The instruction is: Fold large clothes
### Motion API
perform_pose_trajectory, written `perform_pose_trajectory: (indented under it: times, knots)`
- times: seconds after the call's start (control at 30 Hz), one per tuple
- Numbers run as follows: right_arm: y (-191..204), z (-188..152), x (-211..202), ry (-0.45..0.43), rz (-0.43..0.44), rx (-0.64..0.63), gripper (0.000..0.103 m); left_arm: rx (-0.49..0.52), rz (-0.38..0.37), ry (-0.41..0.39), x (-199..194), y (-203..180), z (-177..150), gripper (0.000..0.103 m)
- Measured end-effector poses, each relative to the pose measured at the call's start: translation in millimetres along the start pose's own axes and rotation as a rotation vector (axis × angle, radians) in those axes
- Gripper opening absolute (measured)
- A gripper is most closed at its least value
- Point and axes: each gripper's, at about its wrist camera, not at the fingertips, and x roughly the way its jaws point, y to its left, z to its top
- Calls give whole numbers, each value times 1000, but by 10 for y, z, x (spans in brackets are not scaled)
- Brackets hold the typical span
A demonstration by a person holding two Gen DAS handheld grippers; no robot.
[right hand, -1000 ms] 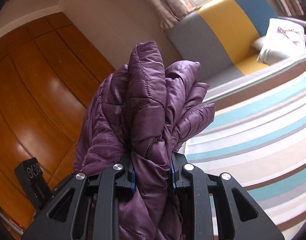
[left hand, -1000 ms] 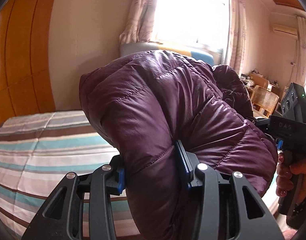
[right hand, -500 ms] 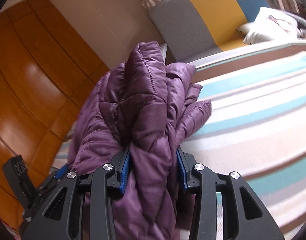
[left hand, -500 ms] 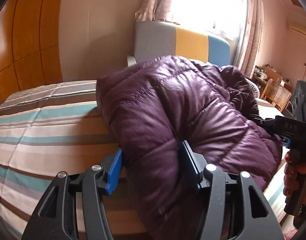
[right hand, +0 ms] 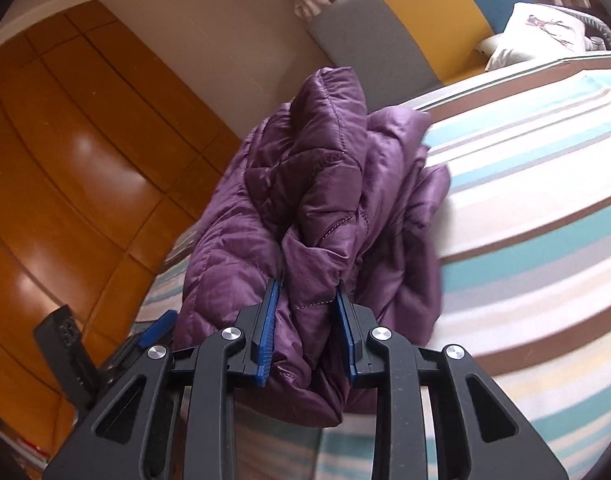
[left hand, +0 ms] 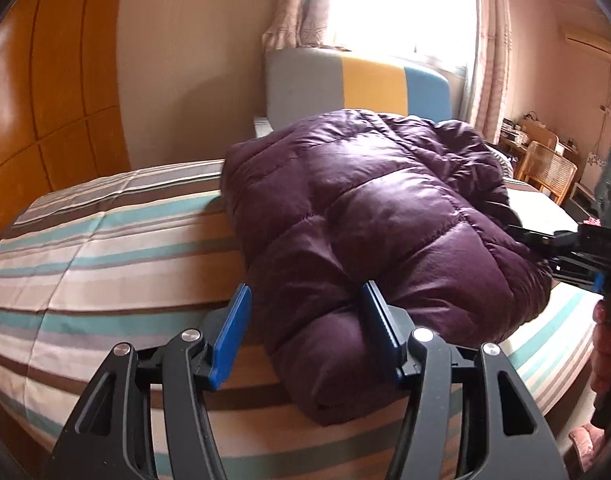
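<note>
A folded purple puffer jacket [left hand: 369, 216] lies on the striped bed [left hand: 105, 264]. My left gripper [left hand: 305, 320] is open: its jaws straddle the jacket's near corner, with a gap between the left pad and the fabric. My right gripper [right hand: 305, 320] is at the jacket's [right hand: 305, 184] other end, its blue pads still against a bunched fold. The right gripper also shows at the right edge of the left wrist view [left hand: 561, 256], and the left gripper shows at the lower left of the right wrist view [right hand: 153, 330].
A grey, yellow and blue headboard [left hand: 357, 84] stands behind the bed, with a white pillow [right hand: 537, 36] beside it. Orange wood panels [left hand: 45, 80] line the left wall. A wicker chair [left hand: 545, 168] and a cluttered desk stand at the far right.
The jacket has come down from held up in the air onto the bed. My left gripper's jaws have opened off it. My right gripper's jaws have widened a little.
</note>
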Motion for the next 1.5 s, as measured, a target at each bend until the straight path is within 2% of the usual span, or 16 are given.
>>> perform_pose_trajectory:
  times: [0.1, 0.2, 0.3, 0.33, 0.37, 0.4, 0.43, 0.47, 0.67, 0.77, 0.87, 0.93, 1.0, 1.13, 1.33, 1.5]
  knots:
    - [-113, -20, 94, 9, -57, -6, 27, -8, -12, 15, 22, 60, -27, 57]
    - [-339, 15, 170, -3, -64, 70, 27, 0, -37, 39, 75, 0, -29, 57]
    - [-344, 39, 130, -2, -41, 89, 28, 35, -25, 30, 39, -83, -28, 58]
    - [-318, 45, 80, -9, -38, 83, 35, 37, -28, 30, 14, -96, -27, 60]
    - [-287, 65, 49, -16, -30, 77, 42, 29, -20, 32, -28, -97, -23, 70]
    - [-271, 50, -15, -28, -20, 70, 57, 22, -15, 30, -57, -94, -23, 85]
    - [-214, 25, -91, -45, -23, 55, 68, 9, -5, 16, -131, -95, -18, 92]
    - [-171, 15, -135, -52, -29, 39, 68, 4, 2, 3, -190, -98, -22, 100]
    - [239, -226, -400, -40, -87, -116, 69, 55, 118, -37, -521, -325, -68, 101]
    - [374, -323, -511, -61, -126, -174, 82, 86, 161, -44, -643, -466, -100, 101]
    - [522, -434, -631, -88, -180, -232, 95, 58, 201, -13, -705, -494, -132, 101]
    - [550, -499, -715, -98, -203, -256, 95, 39, 251, -3, -759, -505, -164, 101]
    - [588, -567, -756, -110, -258, -286, 100, 30, 261, -14, -840, -511, -197, 101]
    - [627, -625, -785, -139, -351, -314, 100, -25, 260, -34, -1011, -479, -245, 101]
    - [654, -706, -816, -151, -398, -303, 100, -63, 278, -69, -1135, -404, -234, 101]
    - [694, -727, -871, -157, -393, -322, 100, -94, 271, -69, -1168, -344, -240, 101]
